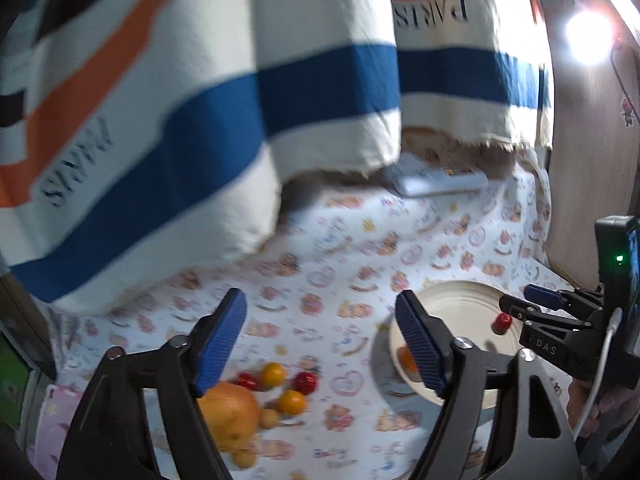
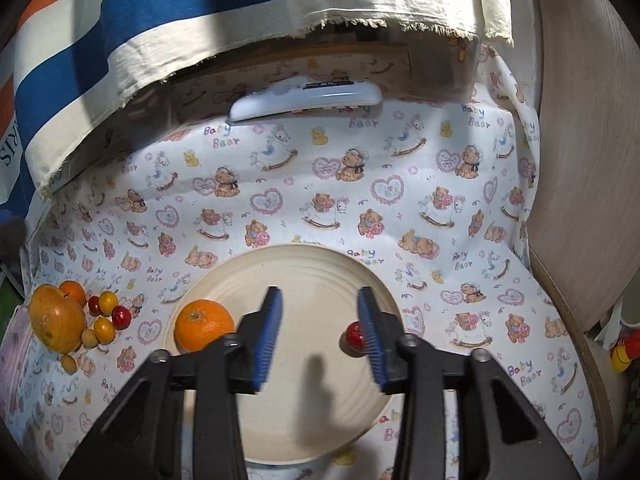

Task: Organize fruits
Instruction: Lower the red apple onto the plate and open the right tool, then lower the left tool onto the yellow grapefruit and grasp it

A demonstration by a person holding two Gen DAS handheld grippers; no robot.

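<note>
Right wrist view: right gripper (image 2: pixel 320 336) at lower centre, blue pads (image 2: pixel 269 336) spread wide apart, nothing between them, hanging over the plate.
Plate (image 2: pixel 320 264): cream, round, ridged; centre to lower centre of the frame, on the bear-print cloth (image 2: pixel 280 184).
Orange (image 2: pixel 204 325): on the plate's left part, just left of the left pad, outside the gap.
Red fruit (image 2: pixel 354 333): small, on the plate, just beside the right pad on its inner side; touching or not, cannot tell.
Fruit pile: left edge of the frame, on the cloth, well apart from the tongs; a large yellow-orange fruit (image 2: pixel 56 318) with small red, orange and tan ones clustered against it.
Remote (image 2: pixel 306 100): white, upper centre, lying at the hem of the striped fabric (image 2: pixel 168 24).
Left wrist view: left gripper (image 1: pixel 320 344) at lower centre, pads wide apart and empty, blurred.
Pile in this view: lower left, the large fruit (image 1: pixel 230 410) partly behind the left finger; small ones lie in the gap, lower down.
Plate in this view (image 1: pixel 460 300): lower right, behind the right finger; right gripper (image 1: pixel 520 314) reaches in from the right edge above the red fruit (image 1: pixel 501 323).
</note>
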